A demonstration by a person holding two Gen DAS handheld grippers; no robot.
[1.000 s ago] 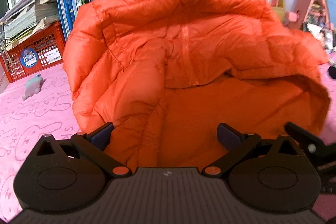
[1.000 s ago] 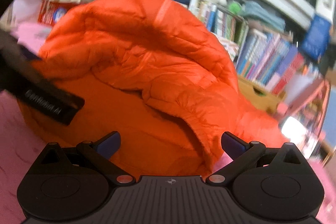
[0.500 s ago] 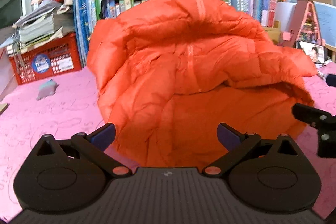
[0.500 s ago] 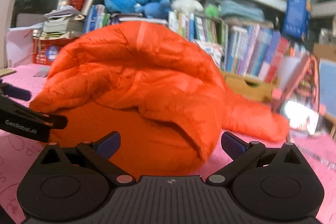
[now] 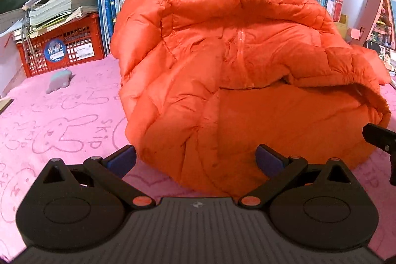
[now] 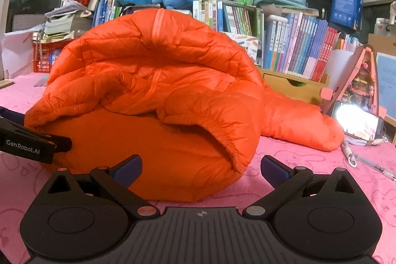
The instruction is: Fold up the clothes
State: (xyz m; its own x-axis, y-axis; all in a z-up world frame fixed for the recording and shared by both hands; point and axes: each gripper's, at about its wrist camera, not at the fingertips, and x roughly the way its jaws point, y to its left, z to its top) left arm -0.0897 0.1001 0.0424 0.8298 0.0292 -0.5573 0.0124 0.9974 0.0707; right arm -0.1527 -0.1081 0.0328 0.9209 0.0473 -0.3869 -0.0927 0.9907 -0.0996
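Pink blanket (image 5: 61, 120) bears jacket (image 5: 242, 81) before gaping tools (image 5: 195, 160).

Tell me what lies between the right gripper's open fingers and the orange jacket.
Nothing but bare pink blanket: in the right wrist view the right gripper stands open just short of the orange jacket, whose folded near edge bulges toward the gap.
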